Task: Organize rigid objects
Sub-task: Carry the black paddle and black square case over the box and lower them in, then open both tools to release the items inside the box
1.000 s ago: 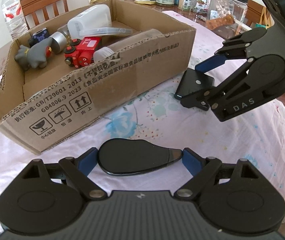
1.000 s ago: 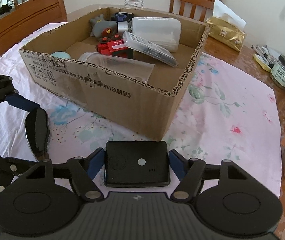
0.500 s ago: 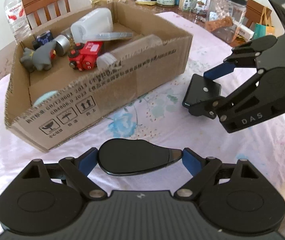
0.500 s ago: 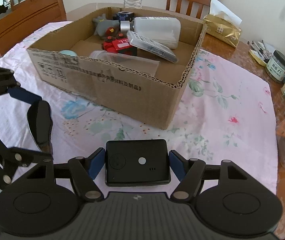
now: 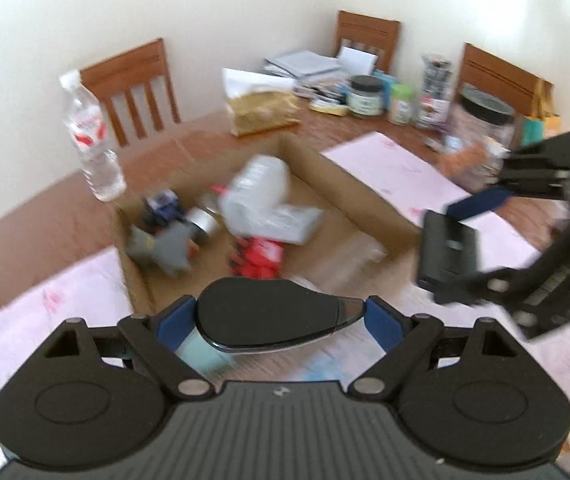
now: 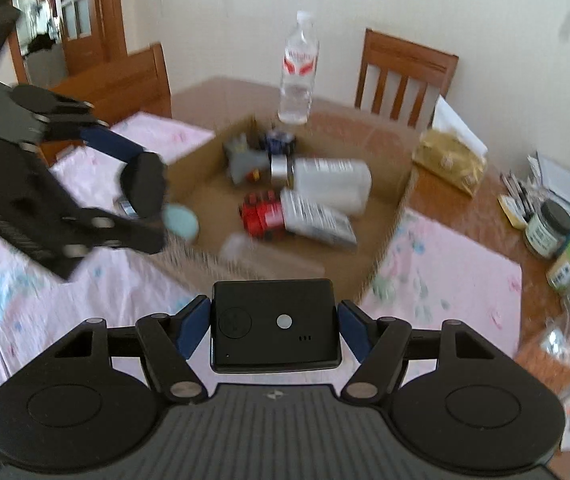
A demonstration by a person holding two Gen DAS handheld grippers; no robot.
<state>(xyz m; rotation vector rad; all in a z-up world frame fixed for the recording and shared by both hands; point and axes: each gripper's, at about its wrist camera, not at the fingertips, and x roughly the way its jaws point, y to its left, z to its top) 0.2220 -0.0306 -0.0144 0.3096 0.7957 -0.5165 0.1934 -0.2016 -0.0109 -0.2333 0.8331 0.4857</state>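
Observation:
My left gripper is shut on a black teardrop-shaped mouse-like object, held above the near edge of the open cardboard box. My right gripper is shut on a flat black rectangular device, held above the box's near wall. Each gripper shows in the other's view, the right one to the right, the left one to the left. The box holds a white bottle, a red toy, a grey toy and a light blue disc.
A water bottle stands behind the box. Wooden chairs ring the table. A gold tissue pack and jars crowd the right side. A pink floral cloth covers the table. Both views are motion-blurred.
Both grippers have risen with their objects and now look down into the box from above its near edge; before, they were low at table level in front of it.

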